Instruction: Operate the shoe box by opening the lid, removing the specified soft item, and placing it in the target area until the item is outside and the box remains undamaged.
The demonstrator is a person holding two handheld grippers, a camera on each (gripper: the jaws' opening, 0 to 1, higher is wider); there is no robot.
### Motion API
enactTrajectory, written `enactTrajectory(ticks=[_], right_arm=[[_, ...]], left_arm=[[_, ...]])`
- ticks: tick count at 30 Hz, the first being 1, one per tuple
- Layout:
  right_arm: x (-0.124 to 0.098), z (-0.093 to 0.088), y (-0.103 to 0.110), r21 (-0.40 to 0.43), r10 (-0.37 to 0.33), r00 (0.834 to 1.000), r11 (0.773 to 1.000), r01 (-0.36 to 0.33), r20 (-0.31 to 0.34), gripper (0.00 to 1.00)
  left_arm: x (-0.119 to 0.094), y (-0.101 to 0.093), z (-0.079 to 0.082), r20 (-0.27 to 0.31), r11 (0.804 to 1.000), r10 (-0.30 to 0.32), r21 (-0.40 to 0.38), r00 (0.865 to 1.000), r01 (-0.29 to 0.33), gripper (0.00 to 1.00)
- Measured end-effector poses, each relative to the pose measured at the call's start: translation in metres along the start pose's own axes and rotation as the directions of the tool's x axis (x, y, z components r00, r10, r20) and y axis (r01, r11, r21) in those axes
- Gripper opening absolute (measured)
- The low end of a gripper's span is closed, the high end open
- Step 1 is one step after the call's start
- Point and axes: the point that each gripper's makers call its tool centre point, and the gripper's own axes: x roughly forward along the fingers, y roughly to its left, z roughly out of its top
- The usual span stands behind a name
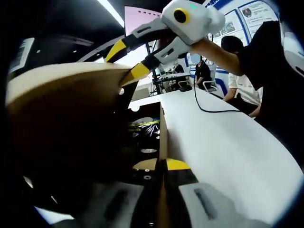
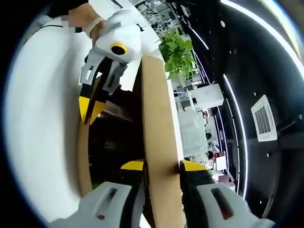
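The brown cardboard shoe box (image 1: pixel 163 137) lies on a white table with its lid (image 1: pixel 61 95) raised at the left. My left gripper (image 1: pixel 161 165) is shut on the thin near wall of the box. My right gripper (image 1: pixel 130 73) comes in from above and pinches the lid's free edge. In the right gripper view, the lid (image 2: pixel 159 118) runs up between the jaws of my right gripper (image 2: pixel 162 166), which is shut on it. My left gripper (image 2: pixel 91 109) grips the box wall (image 2: pixel 84 156) there. Something dark with yellow marks (image 1: pixel 145 126) lies inside; the interior is dim.
The white table (image 1: pixel 228 147) stretches to the right of the box, with a black cable (image 1: pixel 209 109) lying on it. A person in a dark top (image 1: pixel 266 61) holds the right gripper. Other people and desks stand at the back. A green plant (image 2: pixel 178 54) stands beyond the box.
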Motion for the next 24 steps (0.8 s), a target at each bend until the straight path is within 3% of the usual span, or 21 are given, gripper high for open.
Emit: enactTrajectory(ticks=[8,24], right_arm=[[0.007,-0.002,-0.016,-0.052,-0.086,0.996,0.995,0.085,-0.002,0.23],[0.017,-0.003,-0.040,-0.176,-0.242,0.970,0.956,0.236,-0.011,0.16]], left_arm=[[0.000,0.000,0.000,0.001,1.000,0.000,-0.004,1.000,0.000,0.04],[0.000,0.000,0.000,0.011,0.999,-0.008,-0.032,1.000,0.008,0.03]])
